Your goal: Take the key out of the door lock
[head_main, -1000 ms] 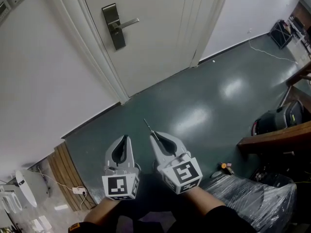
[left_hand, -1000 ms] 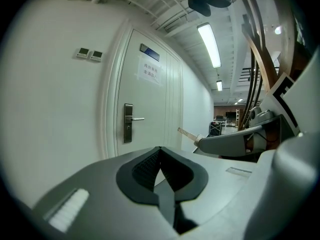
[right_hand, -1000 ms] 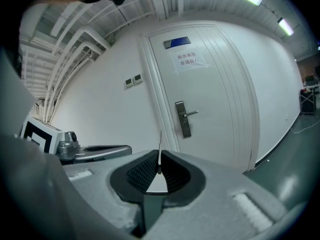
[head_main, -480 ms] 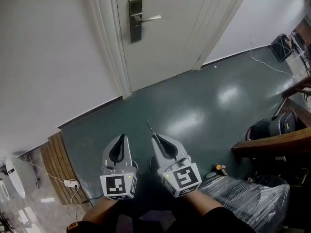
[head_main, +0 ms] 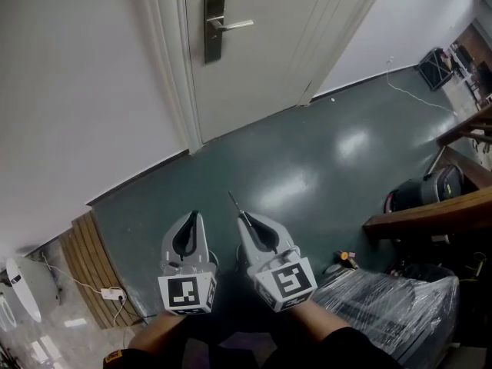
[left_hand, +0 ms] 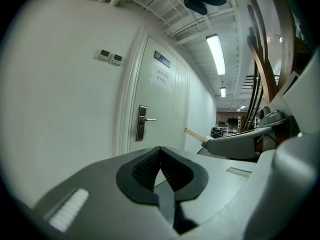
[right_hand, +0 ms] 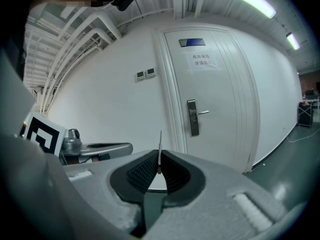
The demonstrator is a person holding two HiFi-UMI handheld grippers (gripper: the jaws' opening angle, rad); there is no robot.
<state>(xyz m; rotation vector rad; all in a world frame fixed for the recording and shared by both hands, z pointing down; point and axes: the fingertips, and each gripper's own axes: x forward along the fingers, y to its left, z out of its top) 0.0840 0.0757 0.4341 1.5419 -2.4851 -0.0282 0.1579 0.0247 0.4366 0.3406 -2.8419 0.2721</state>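
Observation:
A thin metal key [head_main: 234, 204] sticks out past the tip of my right gripper [head_main: 244, 216], which is shut on it low over the dark green floor. In the right gripper view the key [right_hand: 160, 149] stands upright between the closed pads. My left gripper [head_main: 194, 216] is shut and empty beside it, jaws pressed together [left_hand: 161, 156]. The door lock plate with its lever handle [head_main: 214, 26] is on the white door far ahead, well apart from both grippers; it also shows as the lock plate [right_hand: 192, 118] and the lock plate [left_hand: 142, 130].
A plastic-wrapped bundle [head_main: 392, 306] lies at the right next to my arms. A wooden rail [head_main: 430, 217] and a black machine [head_main: 419, 194] stand further right. A wood-slat panel [head_main: 84, 260] and a white cable [head_main: 104, 292] are at the left.
The view has swung so the door stands more upright in frame. Both grippers keep their pose, the key still in the right one.

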